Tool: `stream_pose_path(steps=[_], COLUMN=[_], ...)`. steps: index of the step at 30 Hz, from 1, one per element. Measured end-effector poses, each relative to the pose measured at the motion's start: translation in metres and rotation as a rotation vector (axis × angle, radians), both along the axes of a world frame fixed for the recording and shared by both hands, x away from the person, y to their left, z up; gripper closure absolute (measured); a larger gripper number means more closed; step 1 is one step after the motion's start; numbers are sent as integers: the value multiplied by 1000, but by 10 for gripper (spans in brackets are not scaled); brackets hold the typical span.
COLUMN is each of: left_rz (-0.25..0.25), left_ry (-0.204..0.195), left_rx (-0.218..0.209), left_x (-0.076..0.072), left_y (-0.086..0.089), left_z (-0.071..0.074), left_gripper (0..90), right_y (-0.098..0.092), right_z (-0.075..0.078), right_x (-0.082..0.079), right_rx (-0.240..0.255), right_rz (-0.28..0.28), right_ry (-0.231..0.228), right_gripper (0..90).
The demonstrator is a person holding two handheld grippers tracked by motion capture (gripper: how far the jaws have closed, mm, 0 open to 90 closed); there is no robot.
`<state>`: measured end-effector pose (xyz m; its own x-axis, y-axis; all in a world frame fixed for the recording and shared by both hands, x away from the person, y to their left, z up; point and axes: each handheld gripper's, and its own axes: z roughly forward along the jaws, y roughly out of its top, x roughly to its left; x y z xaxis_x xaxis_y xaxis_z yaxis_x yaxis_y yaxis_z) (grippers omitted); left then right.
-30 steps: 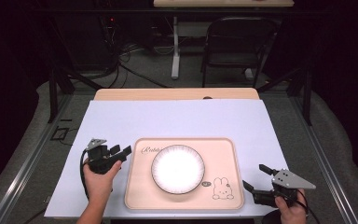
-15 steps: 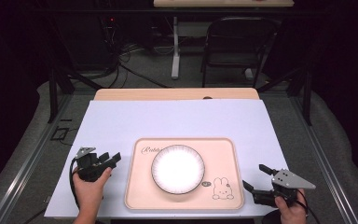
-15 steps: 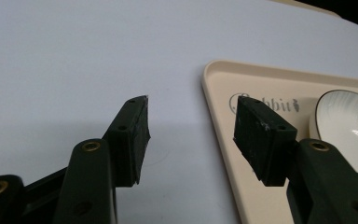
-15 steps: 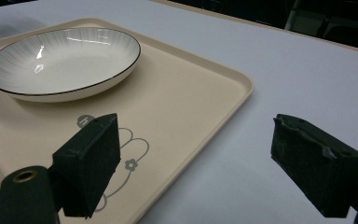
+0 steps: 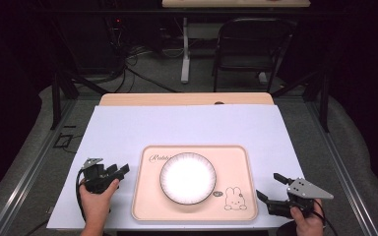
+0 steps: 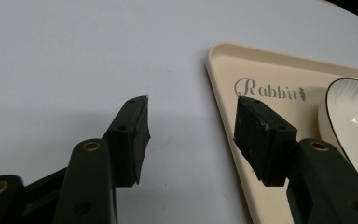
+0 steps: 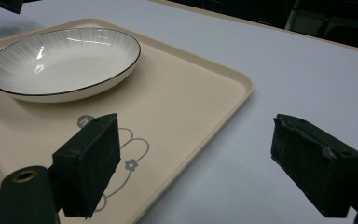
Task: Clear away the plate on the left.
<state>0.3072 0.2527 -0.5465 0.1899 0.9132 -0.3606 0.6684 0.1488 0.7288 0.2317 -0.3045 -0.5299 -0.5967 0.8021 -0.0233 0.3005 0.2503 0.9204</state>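
So the tray (image 5: 195, 209) is the main thing here, a peach-coloured one lying flat on the near middle of the tabletop (image 5: 128, 128), which has a pale lilac sheet over it. "Rabbit" is written at the tray's 10 o'clock corner and there's a little bunny drawing (image 5: 235, 198) at about 4 o'clock. A white plate (image 5: 187, 177) with a thin dark rim sits on the tray, roughly centre, a touch toward the left side.

Left hand-held gripper (image 5: 119, 171) is at the tray's 9 o'clock, just beside the left edge. Its jaws are spread wide with nothing between them. In the left gripper view (image 6: 191, 128) one jaw is over the lilac sheet and the other over the tray's rim, so it kind of straddles that edge, but I can't tell if it actually touches.

Right hand-held gripper (image 5: 270, 188) is at the tray's 4 o'clock, near the right front corner. It's also wide open and holding nothing. In the right gripper view (image 7: 196, 149) one jaw hangs over the bunny drawing and the other over the sheet, with the tray's right edge running between them.
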Motion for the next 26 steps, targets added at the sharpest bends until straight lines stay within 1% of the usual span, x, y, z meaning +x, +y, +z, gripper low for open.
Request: stream_pose_path(steps=[2,11,20,23,26], left_rz=[-7,1,7,11,9], left_ry=[7,8,15,21,20], left_rx=[-3,-22,-36,-41,-42], left_x=[0,1,1,1,1], left_y=[0,2,3,3,3], left_z=[-1,-3,-4,-5,-5], left_gripper=[449,448,448,447,447], right_y=[0,0,0,0,0], right_z=[0,0,0,0,0], right_x=[0,0,0,1,0], right_rx=[0,-1,-3,-4,-5], right_rz=[1,1,2,5,4], right_ry=[-1,-1,-4,2,-5], right_gripper=[149,150,149,150,150])
